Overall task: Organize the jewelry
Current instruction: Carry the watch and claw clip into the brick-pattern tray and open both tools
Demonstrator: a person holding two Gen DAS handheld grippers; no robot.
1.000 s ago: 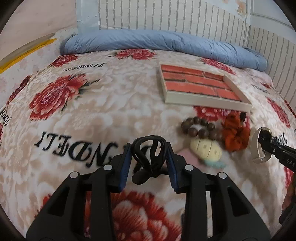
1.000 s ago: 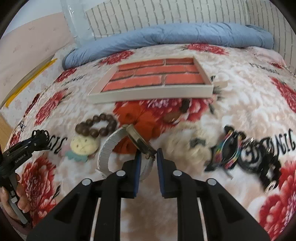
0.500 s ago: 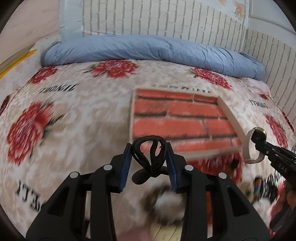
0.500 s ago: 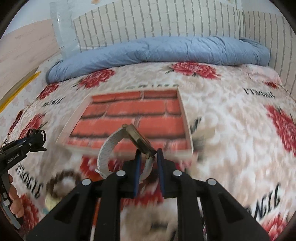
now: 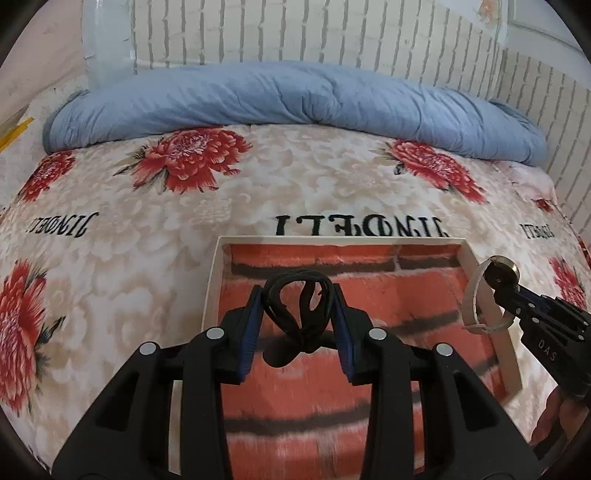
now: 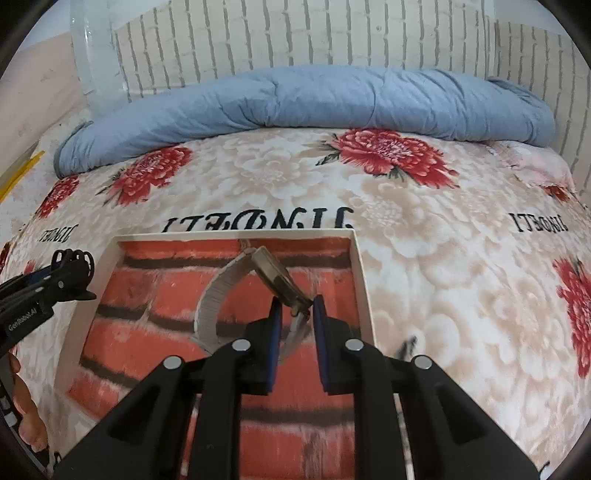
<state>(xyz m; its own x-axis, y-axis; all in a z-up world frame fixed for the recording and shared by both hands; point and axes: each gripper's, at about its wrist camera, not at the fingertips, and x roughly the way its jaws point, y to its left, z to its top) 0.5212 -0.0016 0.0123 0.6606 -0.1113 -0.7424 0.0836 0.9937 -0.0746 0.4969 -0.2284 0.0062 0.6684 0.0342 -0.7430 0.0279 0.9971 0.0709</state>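
Note:
A shallow white-rimmed tray (image 5: pixel 214 280) with a red brick-pattern floor lies on the bed, below both grippers. My left gripper (image 5: pixel 297 295) is shut on a black hair tie (image 5: pixel 295 306), a looped bundle of elastic, held over the tray's left half. My right gripper (image 6: pixel 297 306) is shut on a wristwatch (image 6: pixel 273 275) with a pale band and metal case, held over the tray (image 6: pixel 360 280) near its right wall. In the left wrist view the watch (image 5: pixel 480 295) hangs at the right edge from the right gripper. The left gripper's tip with the hair tie (image 6: pixel 72 258) shows at the left of the right wrist view.
The tray rests on a floral blanket (image 5: pixel 147 229) with red flowers and black lettering. A rolled blue duvet (image 5: pixel 295 99) lies along the far side under a white brick-pattern wall (image 6: pixel 295 33). A person's fingers (image 6: pixel 26 413) hold the left gripper's handle.
Both grippers travelled forward from the pile of jewelry to over the tray, each still holding its item. The beads, scrunchie and other pieces have dropped out of view.

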